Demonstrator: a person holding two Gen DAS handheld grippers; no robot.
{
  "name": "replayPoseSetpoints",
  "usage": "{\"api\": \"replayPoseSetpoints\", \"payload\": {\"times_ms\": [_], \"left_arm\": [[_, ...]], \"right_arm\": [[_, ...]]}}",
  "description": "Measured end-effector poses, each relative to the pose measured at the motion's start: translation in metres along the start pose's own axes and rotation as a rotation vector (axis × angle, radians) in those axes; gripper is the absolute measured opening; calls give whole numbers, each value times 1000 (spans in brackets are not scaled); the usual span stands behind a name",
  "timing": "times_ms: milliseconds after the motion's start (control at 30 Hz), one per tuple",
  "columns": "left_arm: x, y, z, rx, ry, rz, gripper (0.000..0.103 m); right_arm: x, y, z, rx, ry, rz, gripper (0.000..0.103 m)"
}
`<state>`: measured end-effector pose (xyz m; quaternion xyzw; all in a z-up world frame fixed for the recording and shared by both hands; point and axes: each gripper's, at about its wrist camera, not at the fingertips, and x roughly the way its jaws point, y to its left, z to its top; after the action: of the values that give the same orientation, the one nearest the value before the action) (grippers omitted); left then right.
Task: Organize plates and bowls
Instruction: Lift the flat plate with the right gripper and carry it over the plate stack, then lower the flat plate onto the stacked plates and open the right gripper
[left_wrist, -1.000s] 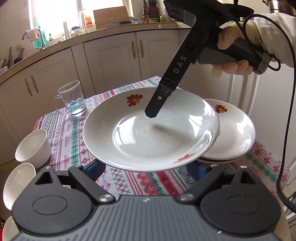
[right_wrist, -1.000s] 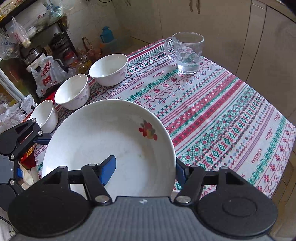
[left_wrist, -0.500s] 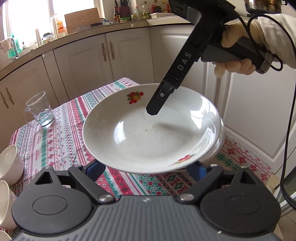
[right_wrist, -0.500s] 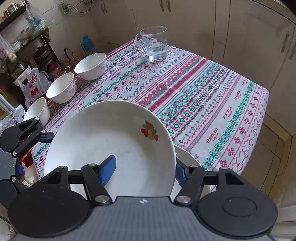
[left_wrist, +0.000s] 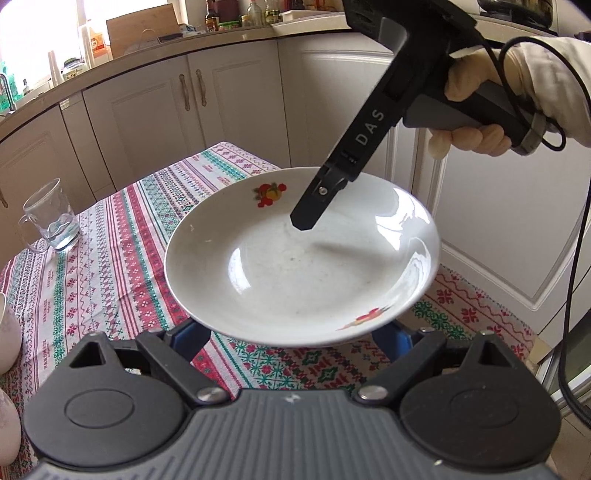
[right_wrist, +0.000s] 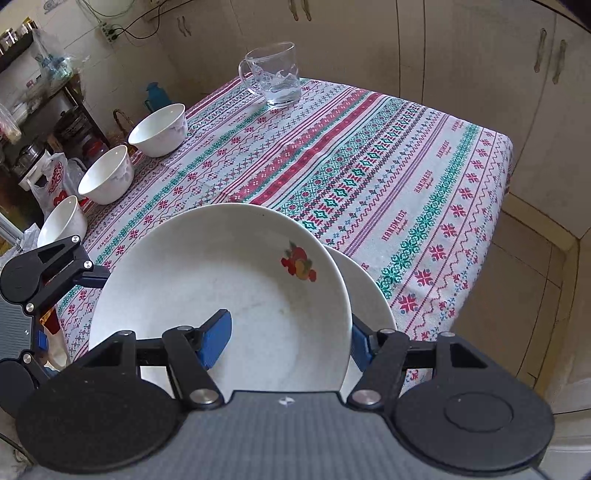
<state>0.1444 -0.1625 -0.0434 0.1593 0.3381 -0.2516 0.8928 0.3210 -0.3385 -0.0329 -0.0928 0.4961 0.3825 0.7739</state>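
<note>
Cream kitchen cabinets (right_wrist: 461, 55) wrap round a table laid with a red, green and white patterned tablecloth (right_wrist: 369, 155), and the work is at its corner. In the right wrist view the right gripper (right_wrist: 291, 338) pinches the rim of a deep white ceramic plate with a fruit motif (right_wrist: 221, 280), one blue pad inside the dish and the other under its rim at about 3 o'clock, so these tongs stand narrow and clamped on the plate. A second white plate (right_wrist: 369, 291) peeks out from beneath it on that same side, resting on the cloth near the table's corner. The left gripper (left_wrist: 291, 334) sits low at 6 o'clock of the carried plate in its own view, jaws spread wide under the rim; whether they touch it I cannot tell. Three white ceramic bowls (right_wrist: 159, 129) line the edge at 10 o'clock, and a clear glass mug (right_wrist: 275, 75) stands at 12 o'clock, well apart. The carried plate looks to be on its way onto the second one. My worry is the one-sided pinch: the plate could tip or slip as it comes down and clack rim on rim. So near the corner, a shove could also push the lower plate off the table.
</note>
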Motion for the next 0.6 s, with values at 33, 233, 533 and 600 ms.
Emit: {"api": "replayPoseSetpoints", "payload": {"times_ms": [33,233,533,600], "left_arm": [[1,0,1,0,-1,-3,93],[3,0,1,-7,6,-16,93],[6,1,0,-5,33,-32,93],[6,0,-1,-3,35,-34,93]], "right_arm": [[1,-1,-1,3,1,1,71],[6,-7,-7,15,0,3,71],[16,-9,-11,18,14,1,71],[17,-9,-12,20,14,0,72]]}}
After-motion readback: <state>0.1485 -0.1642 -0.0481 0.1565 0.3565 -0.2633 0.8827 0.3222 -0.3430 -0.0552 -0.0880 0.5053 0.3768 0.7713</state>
